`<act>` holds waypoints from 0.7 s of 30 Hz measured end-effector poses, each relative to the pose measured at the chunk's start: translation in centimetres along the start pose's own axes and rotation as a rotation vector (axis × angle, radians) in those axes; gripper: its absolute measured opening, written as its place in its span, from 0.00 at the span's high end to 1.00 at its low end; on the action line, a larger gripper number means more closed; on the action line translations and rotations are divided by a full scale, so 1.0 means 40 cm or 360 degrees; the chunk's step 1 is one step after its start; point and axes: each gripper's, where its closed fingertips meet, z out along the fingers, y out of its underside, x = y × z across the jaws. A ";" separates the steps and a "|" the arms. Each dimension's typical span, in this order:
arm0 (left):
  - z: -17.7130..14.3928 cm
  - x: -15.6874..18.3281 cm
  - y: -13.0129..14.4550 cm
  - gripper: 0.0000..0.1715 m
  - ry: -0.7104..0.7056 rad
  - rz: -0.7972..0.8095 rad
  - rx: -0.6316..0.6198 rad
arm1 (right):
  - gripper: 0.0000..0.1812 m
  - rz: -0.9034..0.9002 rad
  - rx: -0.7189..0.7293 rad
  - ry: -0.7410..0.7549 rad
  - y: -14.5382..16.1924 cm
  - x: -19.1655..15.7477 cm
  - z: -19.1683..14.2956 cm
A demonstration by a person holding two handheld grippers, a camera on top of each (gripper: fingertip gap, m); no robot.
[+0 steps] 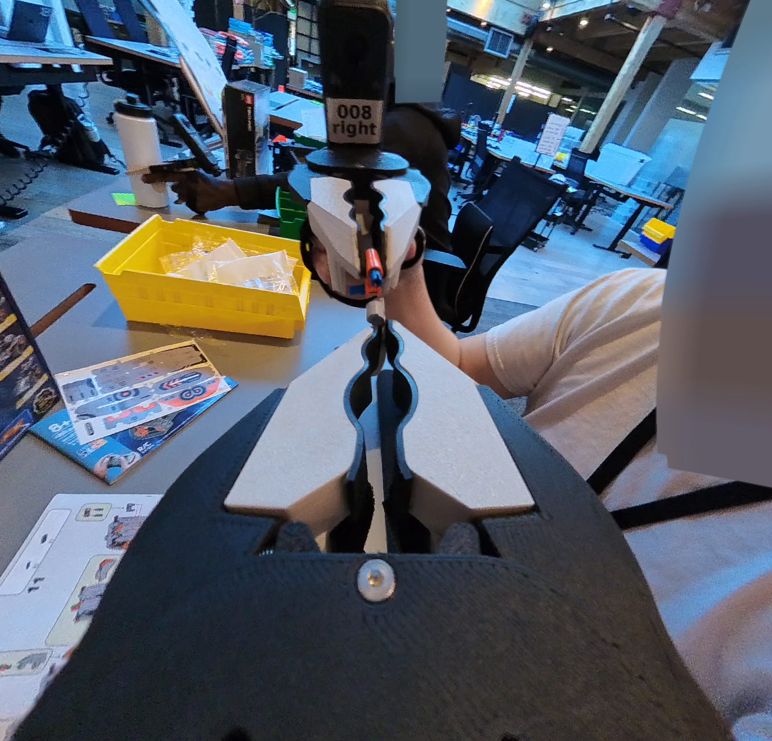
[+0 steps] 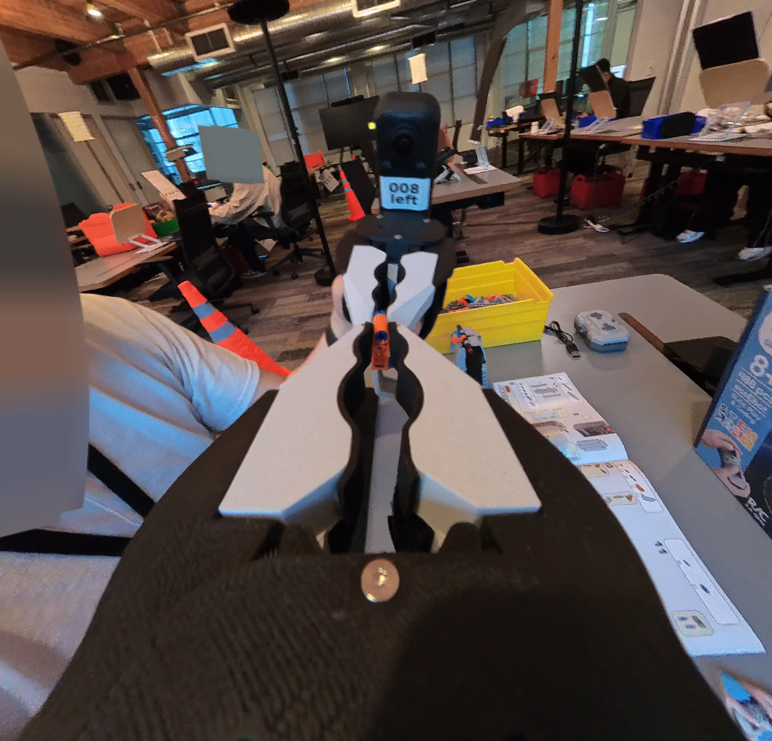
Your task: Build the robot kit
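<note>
My left gripper (image 1: 382,334) is shut on a thin light grey brick piece (image 1: 375,312) that sticks out past its tips. My right gripper (image 2: 381,331) is shut on a small orange piece with a blue pin (image 2: 381,345). The two grippers face each other tip to tip in the air above the near table edge. The grey piece meets the orange piece (image 1: 373,266) end to end. The right gripper (image 1: 367,261) shows straight ahead in the left wrist view, and the left gripper (image 2: 390,290) straight ahead in the right wrist view.
A yellow bin (image 1: 200,303) holds clear bags. Another yellow bin (image 2: 497,324) holds loose bricks. A small part-built model (image 2: 470,353), a grey remote (image 2: 601,330), a cable (image 2: 564,336), instruction pages (image 2: 585,449), a sticker sheet (image 1: 138,386) and a blue box (image 2: 739,428) are on the table. My two grippers' fingertips are within a few centimetres of each other.
</note>
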 end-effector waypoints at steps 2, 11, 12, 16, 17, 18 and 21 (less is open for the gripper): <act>-0.013 0.004 -0.004 1.00 -0.0086 0.0040 -0.0092 | 0.96 -0.0055 -0.0055 0.0016 0.001 -0.020 0.010; -0.080 0.105 -0.087 1.00 -0.0172 0.0205 -0.0287 | 0.96 -0.0245 -0.0089 0.0090 -0.106 -0.110 0.054; -0.082 0.114 -0.091 1.00 -0.0172 0.0215 -0.0302 | 0.96 -0.0262 -0.0087 0.0103 -0.117 -0.115 0.058; -0.085 0.131 -0.108 1.00 -0.0186 0.0253 -0.0323 | 0.96 -0.0275 -0.0143 0.0098 -0.132 -0.134 0.077; -0.083 0.138 -0.112 1.00 -0.0165 0.0255 -0.0318 | 0.96 -0.0268 -0.0152 0.0095 -0.132 -0.138 0.081; -0.081 0.147 -0.115 1.00 -0.0136 0.0249 -0.0313 | 0.97 -0.0268 -0.0167 0.0109 -0.131 -0.137 0.086; -0.079 0.155 -0.129 1.00 -0.0131 0.0255 -0.0284 | 0.97 -0.0279 -0.0207 0.0138 -0.132 -0.140 0.085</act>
